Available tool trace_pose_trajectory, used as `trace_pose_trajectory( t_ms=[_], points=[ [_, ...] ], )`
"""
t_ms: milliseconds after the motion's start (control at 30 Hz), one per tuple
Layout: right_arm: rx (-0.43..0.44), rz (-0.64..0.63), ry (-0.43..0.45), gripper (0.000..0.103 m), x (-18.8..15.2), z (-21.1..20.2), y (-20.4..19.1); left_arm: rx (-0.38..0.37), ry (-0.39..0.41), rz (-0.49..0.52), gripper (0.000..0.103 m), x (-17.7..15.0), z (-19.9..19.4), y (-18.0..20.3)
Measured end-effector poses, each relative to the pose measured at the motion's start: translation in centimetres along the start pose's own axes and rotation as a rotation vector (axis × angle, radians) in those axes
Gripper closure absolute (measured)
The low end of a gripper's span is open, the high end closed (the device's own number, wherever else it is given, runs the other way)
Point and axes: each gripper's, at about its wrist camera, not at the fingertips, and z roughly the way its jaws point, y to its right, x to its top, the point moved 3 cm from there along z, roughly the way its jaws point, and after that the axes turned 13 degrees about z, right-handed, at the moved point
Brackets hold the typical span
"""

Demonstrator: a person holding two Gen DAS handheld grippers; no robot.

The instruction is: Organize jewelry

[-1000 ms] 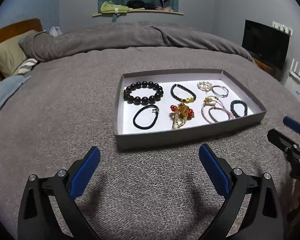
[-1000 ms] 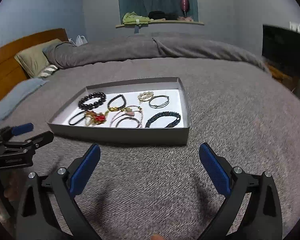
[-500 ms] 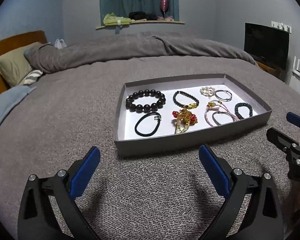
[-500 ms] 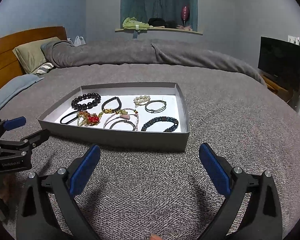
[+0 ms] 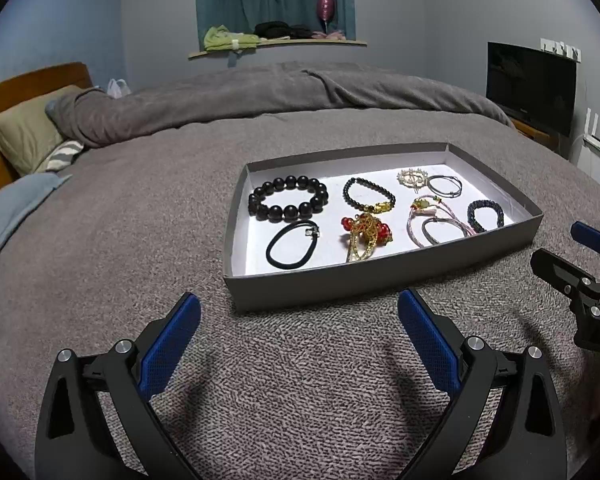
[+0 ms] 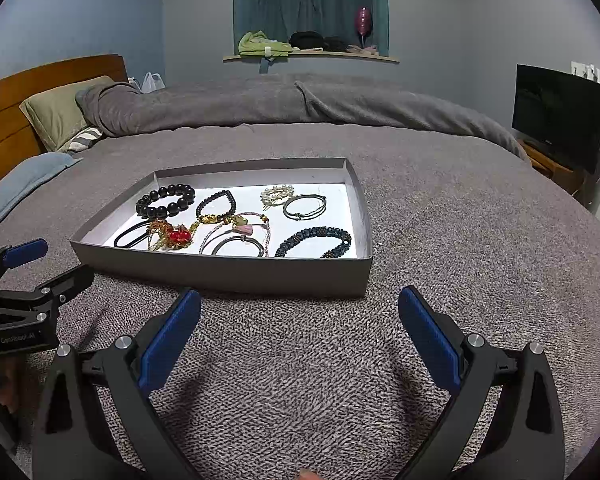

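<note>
A shallow grey box (image 5: 380, 276) (image 6: 228, 272) with a white floor lies on the bed. In it lie a black bead bracelet (image 5: 288, 199) (image 6: 165, 200), a black hair tie (image 5: 293, 244), a gold and red chain (image 5: 366, 234) (image 6: 172, 236), a thin dark bead bracelet (image 5: 368, 196), a pearl piece (image 5: 412, 178) (image 6: 277, 195), pink cords (image 5: 432, 220) and a dark blue bracelet (image 5: 486, 216) (image 6: 314, 242). My left gripper (image 5: 299, 320) is open and empty, just short of the box's near wall. My right gripper (image 6: 299, 318) is open and empty, also just short of it.
The grey bedspread (image 5: 120, 240) spreads all around the box. A rolled grey duvet (image 5: 260, 96) and pillows (image 5: 24, 132) lie at the back. A TV (image 5: 528, 84) stands at the right. Each gripper shows at the edge of the other's view.
Both grippers have risen and tilted up a little, so the box sits lower and nearer in both views. Both stay open. The jewelry has not moved.
</note>
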Motion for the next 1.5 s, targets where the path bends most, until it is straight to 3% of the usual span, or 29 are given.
trace_pose_trajectory(
  t_ms=[1500],
  points=[
    [-0.005,-0.016,0.006,0.005,0.00,-0.25,-0.39,-0.009,-0.005,-0.005,0.005,-0.19,0.30,0.29]
  ],
)
